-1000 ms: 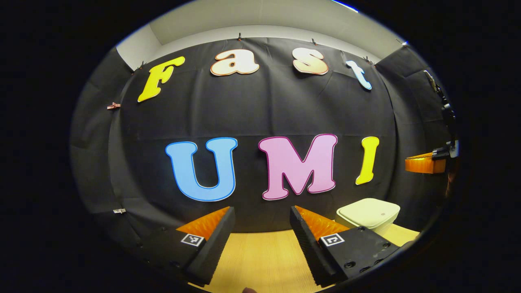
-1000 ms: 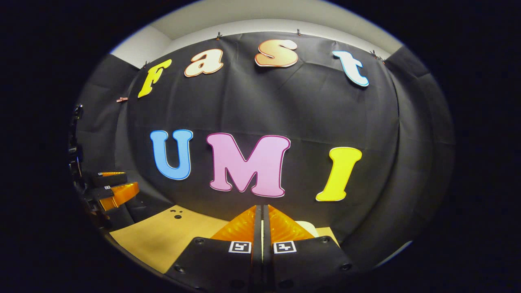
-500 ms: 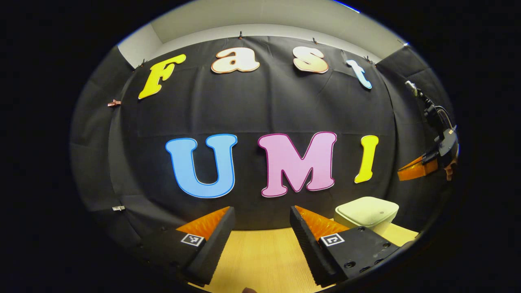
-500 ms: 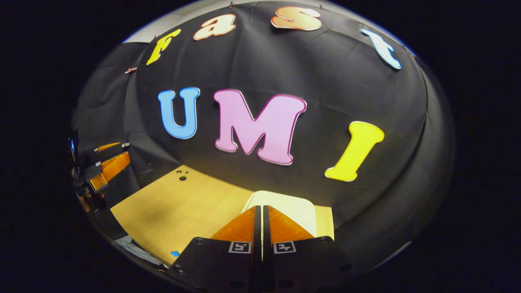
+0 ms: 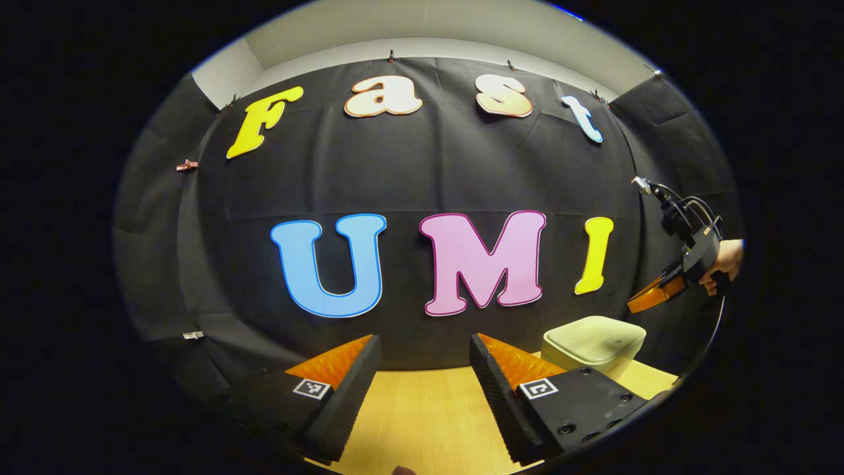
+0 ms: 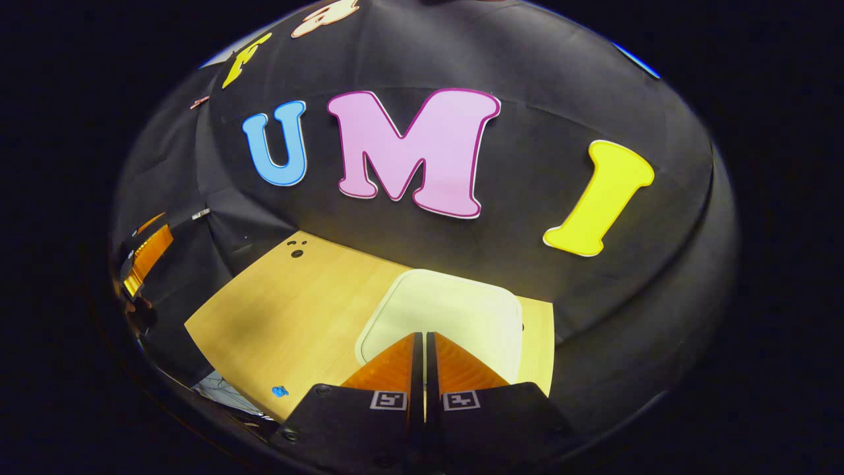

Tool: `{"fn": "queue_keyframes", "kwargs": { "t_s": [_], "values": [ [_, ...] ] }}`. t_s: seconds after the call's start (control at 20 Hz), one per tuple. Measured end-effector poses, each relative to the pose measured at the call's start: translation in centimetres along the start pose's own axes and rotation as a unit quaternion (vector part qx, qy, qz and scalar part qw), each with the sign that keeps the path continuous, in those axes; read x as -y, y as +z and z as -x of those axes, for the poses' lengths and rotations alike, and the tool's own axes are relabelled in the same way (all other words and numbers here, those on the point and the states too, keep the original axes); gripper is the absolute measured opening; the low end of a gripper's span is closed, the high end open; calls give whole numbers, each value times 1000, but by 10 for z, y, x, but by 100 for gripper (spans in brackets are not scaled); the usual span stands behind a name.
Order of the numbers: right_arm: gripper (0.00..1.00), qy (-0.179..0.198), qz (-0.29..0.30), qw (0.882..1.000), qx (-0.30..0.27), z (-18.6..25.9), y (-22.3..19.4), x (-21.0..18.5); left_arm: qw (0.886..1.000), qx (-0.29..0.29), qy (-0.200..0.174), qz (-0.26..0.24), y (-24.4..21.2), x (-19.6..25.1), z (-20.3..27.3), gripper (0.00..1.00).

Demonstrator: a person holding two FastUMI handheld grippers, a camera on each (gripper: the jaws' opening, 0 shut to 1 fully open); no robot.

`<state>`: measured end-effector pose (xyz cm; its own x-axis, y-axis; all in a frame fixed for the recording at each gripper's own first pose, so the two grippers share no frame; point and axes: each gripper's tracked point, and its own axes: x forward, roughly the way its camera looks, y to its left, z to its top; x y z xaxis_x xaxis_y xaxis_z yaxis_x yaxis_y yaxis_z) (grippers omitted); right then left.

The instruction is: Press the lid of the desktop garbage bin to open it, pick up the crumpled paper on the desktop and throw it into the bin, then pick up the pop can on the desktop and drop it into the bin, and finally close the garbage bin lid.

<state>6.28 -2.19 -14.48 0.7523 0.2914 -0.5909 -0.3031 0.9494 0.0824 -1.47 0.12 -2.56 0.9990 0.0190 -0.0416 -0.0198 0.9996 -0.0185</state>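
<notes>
Cream bin [image 6: 448, 310], lid shut, is seen on the wooden table [image 6: 297, 303] at 12 o'clock of the right gripper [image 6: 422, 343], whose jaws are closed on nothing. Left gripper [image 5: 425, 359] is held with jaws apart, bin [image 5: 593, 336] at 2 o'clock.

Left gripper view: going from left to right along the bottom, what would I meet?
Left gripper's one finger → bare wooden table → its other finger → closed garbage bin → right gripper, above the bin.

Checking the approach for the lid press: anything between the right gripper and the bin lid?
Nothing visible. The right gripper, fingers closed together, is above the closed lid of the garbage bin, with only open air between them.
</notes>
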Motion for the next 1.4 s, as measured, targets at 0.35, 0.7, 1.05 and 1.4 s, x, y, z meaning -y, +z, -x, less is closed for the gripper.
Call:
{"fn": "queue_keyframes", "kwargs": {
  "t_s": [0.35,0.7,1.05,1.4],
  "values": [
    [5,25,-6,998,-59,-25,-25,9,1000,-5,5,4,-4,-2,0,89],
    [5,31,0,995,-99,-43,-45,14,1000,-8,12,4,-9,-4,0,89],
    [5,38,5,991,-125,-51,-60,17,1000,-10,11,1,-10,-5,-3,89],
    [5,38,8,992,-119,-51,-56,18,1000,-9,10,1,-11,-3,-3,89]
  ]
}}
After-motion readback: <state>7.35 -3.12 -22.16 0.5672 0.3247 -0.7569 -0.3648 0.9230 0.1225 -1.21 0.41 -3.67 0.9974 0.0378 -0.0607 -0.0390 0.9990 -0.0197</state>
